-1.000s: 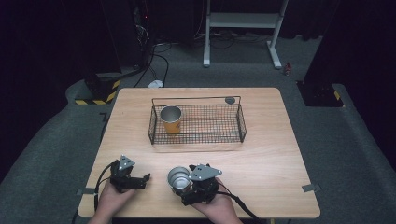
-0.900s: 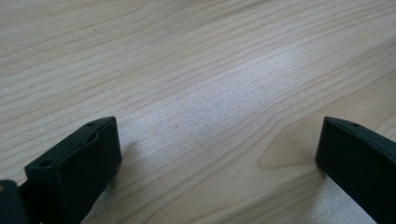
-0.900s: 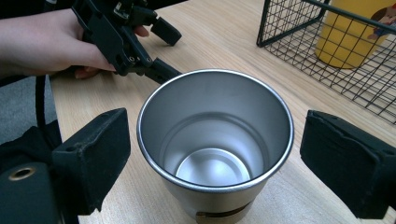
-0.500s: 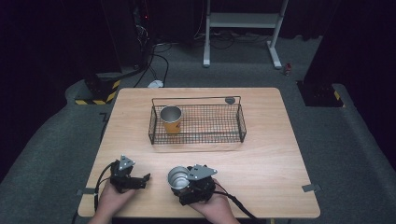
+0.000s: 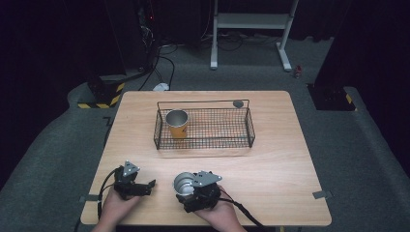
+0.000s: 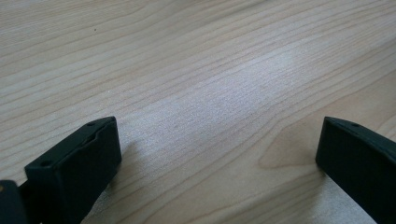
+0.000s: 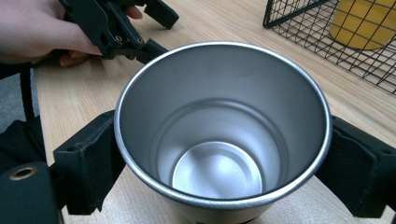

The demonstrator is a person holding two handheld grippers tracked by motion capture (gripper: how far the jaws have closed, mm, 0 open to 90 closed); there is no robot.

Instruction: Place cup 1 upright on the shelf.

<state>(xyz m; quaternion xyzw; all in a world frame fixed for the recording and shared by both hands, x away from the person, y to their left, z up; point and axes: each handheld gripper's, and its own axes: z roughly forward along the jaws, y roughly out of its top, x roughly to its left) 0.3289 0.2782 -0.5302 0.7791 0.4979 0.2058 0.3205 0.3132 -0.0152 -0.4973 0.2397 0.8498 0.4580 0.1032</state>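
Right gripper view: right gripper point(image 7: 219, 158) clamps the shiny steel cup point(image 7: 223, 126) at the table's six o'clock edge; left gripper point(image 6: 219, 154) gapes wide, empty. Smooth walls may slip if grip loosens.

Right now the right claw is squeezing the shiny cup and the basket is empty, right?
Not quite. The right claw does squeeze the shiny cup, but the basket is not empty: the high view shows a yellow cup standing in it.
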